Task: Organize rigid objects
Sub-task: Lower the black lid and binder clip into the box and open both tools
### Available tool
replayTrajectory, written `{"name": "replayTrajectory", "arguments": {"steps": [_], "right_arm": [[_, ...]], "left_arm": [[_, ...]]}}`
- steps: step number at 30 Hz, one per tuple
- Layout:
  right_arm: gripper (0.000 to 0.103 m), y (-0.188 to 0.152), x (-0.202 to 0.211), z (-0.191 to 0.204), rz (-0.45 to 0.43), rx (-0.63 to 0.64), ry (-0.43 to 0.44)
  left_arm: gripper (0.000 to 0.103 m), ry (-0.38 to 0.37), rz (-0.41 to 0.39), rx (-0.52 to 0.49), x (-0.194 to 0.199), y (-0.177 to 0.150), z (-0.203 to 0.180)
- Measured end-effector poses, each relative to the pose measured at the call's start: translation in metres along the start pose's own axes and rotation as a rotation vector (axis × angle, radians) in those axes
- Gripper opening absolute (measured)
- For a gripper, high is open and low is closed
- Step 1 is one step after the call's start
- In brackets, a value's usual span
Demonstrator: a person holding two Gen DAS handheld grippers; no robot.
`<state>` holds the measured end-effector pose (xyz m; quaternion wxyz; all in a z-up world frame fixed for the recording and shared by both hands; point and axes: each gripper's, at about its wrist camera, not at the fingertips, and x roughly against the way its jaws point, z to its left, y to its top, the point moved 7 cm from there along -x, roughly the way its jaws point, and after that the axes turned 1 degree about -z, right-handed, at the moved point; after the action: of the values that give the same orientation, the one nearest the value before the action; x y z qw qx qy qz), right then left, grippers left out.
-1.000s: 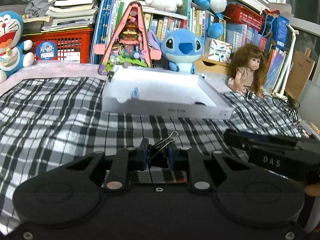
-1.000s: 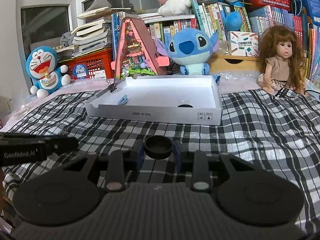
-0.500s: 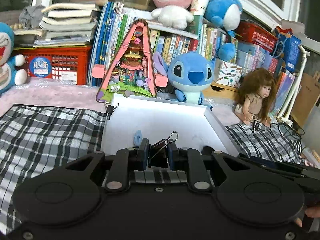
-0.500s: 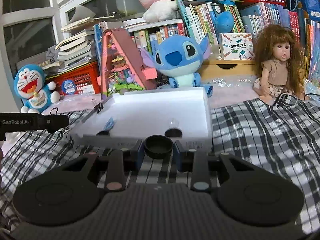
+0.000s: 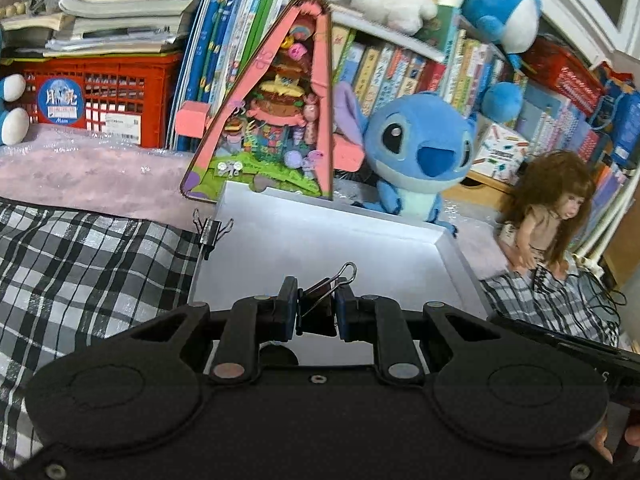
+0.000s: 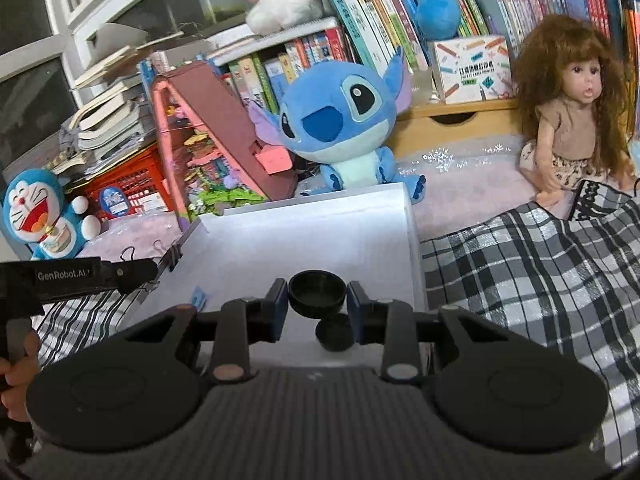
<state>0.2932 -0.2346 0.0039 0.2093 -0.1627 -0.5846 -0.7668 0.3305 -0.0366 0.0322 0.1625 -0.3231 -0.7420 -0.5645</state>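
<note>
My left gripper (image 5: pixel 317 314) is shut on a black binder clip (image 5: pixel 320 300) with silver wire handles, held over the near part of the white box (image 5: pixel 328 240). My right gripper (image 6: pixel 318 304) is shut on a round black cap (image 6: pixel 317 293), held over the same white box (image 6: pixel 320 232). Inside the box lie another black cap (image 6: pixel 335 333) and a small blue piece (image 6: pixel 198 298). Another binder clip (image 5: pixel 209 232) is clipped on the box's left wall. The left gripper's body shows in the right wrist view (image 6: pixel 80 276).
The box rests on a black-and-white plaid cloth (image 5: pixel 80 264). Behind it stand a pink triangular toy house (image 5: pixel 276 120), a blue Stitch plush (image 6: pixel 340 120), a doll (image 6: pixel 576 112), a Doraemon plush (image 6: pixel 36 216), a red crate (image 5: pixel 96 96) and shelves of books.
Both grippers have moved forward from above the plaid cloth to above the white box, each still holding its object.
</note>
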Motion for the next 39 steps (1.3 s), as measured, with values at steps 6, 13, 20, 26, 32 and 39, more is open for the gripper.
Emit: {"name": "replayTrajectory", "arguments": {"steps": [6,13,20,26,32,39], "right_arm": [[0.037,0.009,-0.032,-0.010,0.069,-0.045,-0.010],[0.037,0.012,-0.062,-0.010,0.120,-0.027,-0.038],[0.037,0.016,-0.090,0.001,0.137,0.079,-0.089],[0.037,0.014,-0.107,0.006,0.164,0.134,-0.107],[0.037,0.012,-0.117,0.005,0.180,0.144,-0.116],[0.037,0.010,-0.122,0.005,0.188,0.159,-0.125]], "left_arm": [[0.018,0.032,0.027,0.003,-0.028,0.005,0.005],[0.018,0.045,0.047,0.009,-0.051,0.010,0.011],[0.018,0.057,0.055,-0.011,-0.071,0.011,0.013],[0.018,0.068,0.066,-0.006,-0.085,0.008,0.017],[0.018,0.078,0.059,-0.028,-0.092,0.008,0.018],[0.018,0.084,0.064,-0.043,-0.101,0.004,0.017]]}}
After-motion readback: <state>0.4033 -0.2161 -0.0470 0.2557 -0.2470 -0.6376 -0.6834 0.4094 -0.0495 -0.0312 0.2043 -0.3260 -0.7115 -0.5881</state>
